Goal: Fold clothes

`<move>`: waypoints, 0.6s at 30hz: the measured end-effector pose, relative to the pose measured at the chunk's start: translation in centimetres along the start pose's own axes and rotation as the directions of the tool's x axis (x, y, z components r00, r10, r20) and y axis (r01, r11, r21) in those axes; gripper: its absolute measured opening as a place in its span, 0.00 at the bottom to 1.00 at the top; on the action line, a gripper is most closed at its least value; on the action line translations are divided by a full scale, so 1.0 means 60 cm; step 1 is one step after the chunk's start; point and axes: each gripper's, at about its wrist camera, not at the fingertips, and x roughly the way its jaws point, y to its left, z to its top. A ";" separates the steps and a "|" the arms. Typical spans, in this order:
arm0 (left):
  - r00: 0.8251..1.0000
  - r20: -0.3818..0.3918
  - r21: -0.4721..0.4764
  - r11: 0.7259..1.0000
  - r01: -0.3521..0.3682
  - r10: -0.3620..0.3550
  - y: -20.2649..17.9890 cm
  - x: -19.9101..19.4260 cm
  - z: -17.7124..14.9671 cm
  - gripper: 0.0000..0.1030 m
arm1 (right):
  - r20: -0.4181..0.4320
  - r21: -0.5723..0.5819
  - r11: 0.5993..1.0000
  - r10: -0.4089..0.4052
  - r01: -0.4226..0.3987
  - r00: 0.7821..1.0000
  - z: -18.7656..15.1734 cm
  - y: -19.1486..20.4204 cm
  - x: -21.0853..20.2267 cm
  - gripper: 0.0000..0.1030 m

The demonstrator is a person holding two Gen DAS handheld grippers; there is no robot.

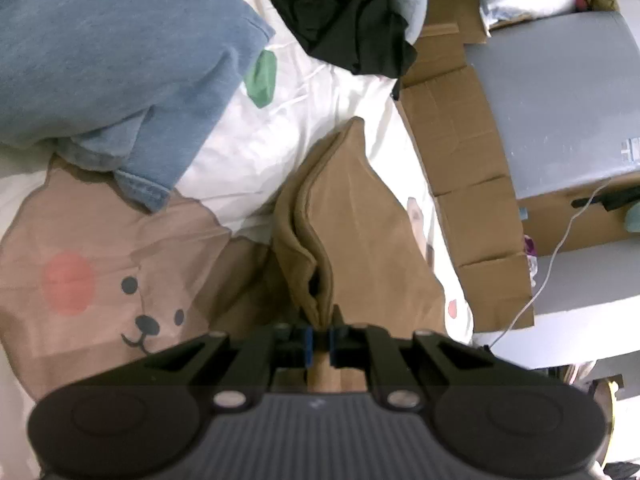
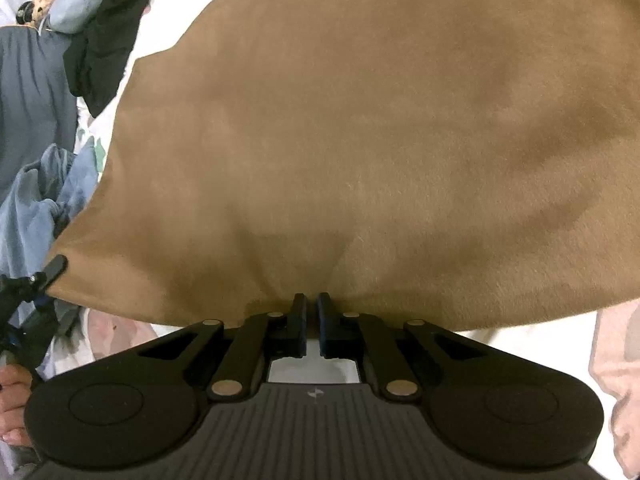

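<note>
Nearest in the left wrist view, the left gripper (image 1: pixel 319 340) is pinched shut on a bunched edge of the brown garment (image 1: pixel 356 232), the fabric rising out of the closed jaws as 1 thick fold. In the right wrist view, the right gripper (image 2: pixel 312 312) is likewise clamped on the near hem of the same brown garment (image 2: pixel 360 120), which spreads out ahead of it as a broad, fairly smooth panel. At that view's left edge the left gripper's fingers (image 2: pixel 56 266) show at the panel's left corner, so the 2 grips sit along 1 edge, with the cloth's long axis running away from both tools toward the far side of the bed.

The coming fold likely turns on that shared edge: both hands are equally committed, and the edge must travel far, over the body of the cloth.

Beyond lies the bear-print bedsheet (image 1: pixel 100 272), then a blue denim garment (image 1: pixel 120 60) at left and a black garment (image 1: pixel 352 20) at the far end. Cardboard (image 1: pixel 460 152) lies beside the bed at right.
</note>
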 end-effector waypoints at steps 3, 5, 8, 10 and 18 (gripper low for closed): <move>1.000 0.001 -0.006 1.000 0.002 -0.002 0.001 -0.001 -0.001 0.07 | -0.007 -0.030 0.999 -0.028 0.028 1.000 -0.008 0.006 0.000 0.04; 1.000 0.001 -0.004 1.000 -0.001 0.001 0.002 -0.001 -0.002 0.07 | -0.016 -0.078 0.996 -0.046 0.044 0.999 -0.012 0.018 0.000 0.04; 1.000 0.002 -0.001 1.000 -0.014 0.014 0.006 -0.003 -0.003 0.07 | -0.016 -0.114 0.993 -0.038 0.036 0.999 -0.001 0.030 -0.013 0.03; 1.000 0.005 -0.009 1.000 -0.027 0.027 0.014 -0.003 -0.003 0.07 | 0.002 -0.134 0.991 -0.027 0.027 1.000 0.015 0.036 -0.027 0.03; 0.999 0.008 -0.038 0.998 -0.050 0.051 0.037 0.000 -0.008 0.07 | 0.118 -0.224 0.970 -0.072 0.097 0.990 0.123 0.037 -0.035 0.04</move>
